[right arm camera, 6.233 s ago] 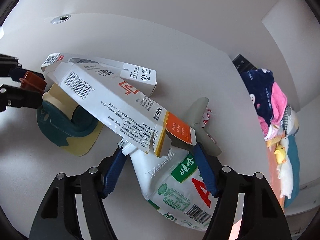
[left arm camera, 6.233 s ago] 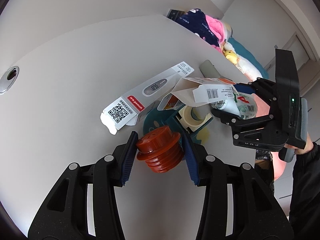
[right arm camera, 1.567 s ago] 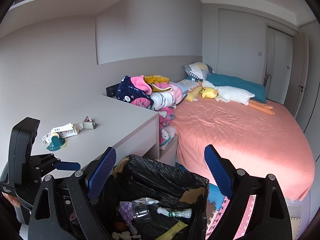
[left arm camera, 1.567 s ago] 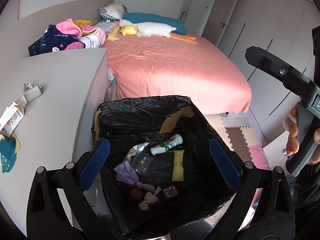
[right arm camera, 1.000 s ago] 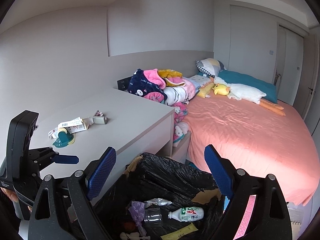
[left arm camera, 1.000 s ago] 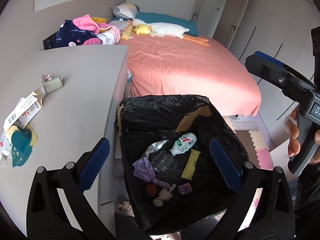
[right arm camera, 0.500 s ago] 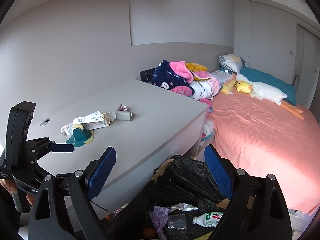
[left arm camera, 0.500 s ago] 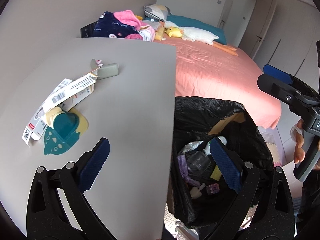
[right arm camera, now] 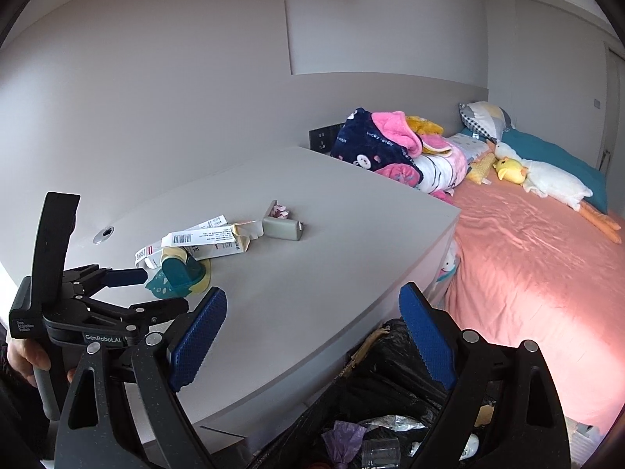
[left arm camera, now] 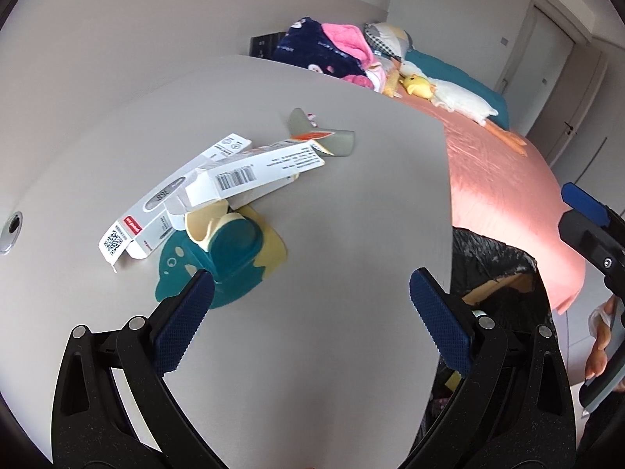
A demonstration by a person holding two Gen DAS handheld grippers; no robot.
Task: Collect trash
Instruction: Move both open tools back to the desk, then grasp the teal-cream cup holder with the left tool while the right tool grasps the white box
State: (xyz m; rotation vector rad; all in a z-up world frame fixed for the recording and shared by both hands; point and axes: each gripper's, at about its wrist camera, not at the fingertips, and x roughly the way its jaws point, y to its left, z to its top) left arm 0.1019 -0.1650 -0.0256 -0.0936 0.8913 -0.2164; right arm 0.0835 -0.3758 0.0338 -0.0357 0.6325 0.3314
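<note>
My left gripper [left arm camera: 310,322] is open and empty above the grey desk [left arm camera: 312,371], a little short of the trash pile. A teal tape dispenser [left arm camera: 226,250] lies on a teal and yellow mat [left arm camera: 269,252]. Behind it lie a white thermometer box [left arm camera: 172,191], a torn white barcode carton [left arm camera: 254,174] and a small grey box [left arm camera: 336,142]. My right gripper [right arm camera: 312,336] is open and empty over the black trash bag [right arm camera: 394,355] beside the desk. The bag holds a purple bag [right arm camera: 343,439] and a clear cup [right arm camera: 381,455].
A round metal grommet [left arm camera: 11,226] sits at the desk's left. A pink bed [right arm camera: 547,273] with a duck toy [right arm camera: 508,168] and piled clothes [right arm camera: 383,144] lies beyond the desk. The bag [left arm camera: 496,269] stands at the desk's right edge.
Both grippers dropped their items into the bag and opened. The left gripper has swung from over the bag back to the desk, close to the tape dispenser. The right gripper has turned left.
</note>
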